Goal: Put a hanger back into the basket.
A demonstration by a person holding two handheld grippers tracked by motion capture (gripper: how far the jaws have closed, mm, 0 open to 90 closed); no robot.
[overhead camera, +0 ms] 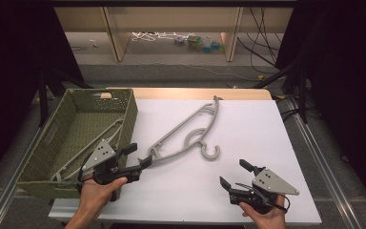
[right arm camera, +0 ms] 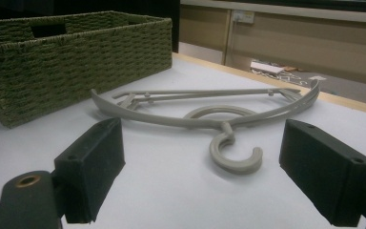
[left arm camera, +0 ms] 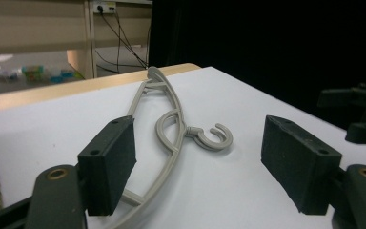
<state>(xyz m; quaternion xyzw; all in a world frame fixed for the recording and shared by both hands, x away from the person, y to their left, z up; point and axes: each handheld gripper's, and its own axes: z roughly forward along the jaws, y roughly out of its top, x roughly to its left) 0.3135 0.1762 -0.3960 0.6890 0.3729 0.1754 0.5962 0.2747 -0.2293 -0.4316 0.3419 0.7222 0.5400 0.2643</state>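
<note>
Lying flat on the white table (overhead camera: 267, 143) just right of the green basket (overhead camera: 43, 179), long axis running away from the basket's near corner, hanger (overhead camera: 186, 136) with its near end between the wide-open, empty left gripper (overhead camera: 134, 156), closer than the open, empty right gripper (overhead camera: 233, 174).

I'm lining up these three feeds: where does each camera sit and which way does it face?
High view: above the table's near side, facing forward and down; both hands, left gripper, right gripper.
Left gripper view: rides that gripper, along its open jaws at the grey hanger.
Right gripper view: along its open jaws toward the green basket.
All views share the hanger.
</note>
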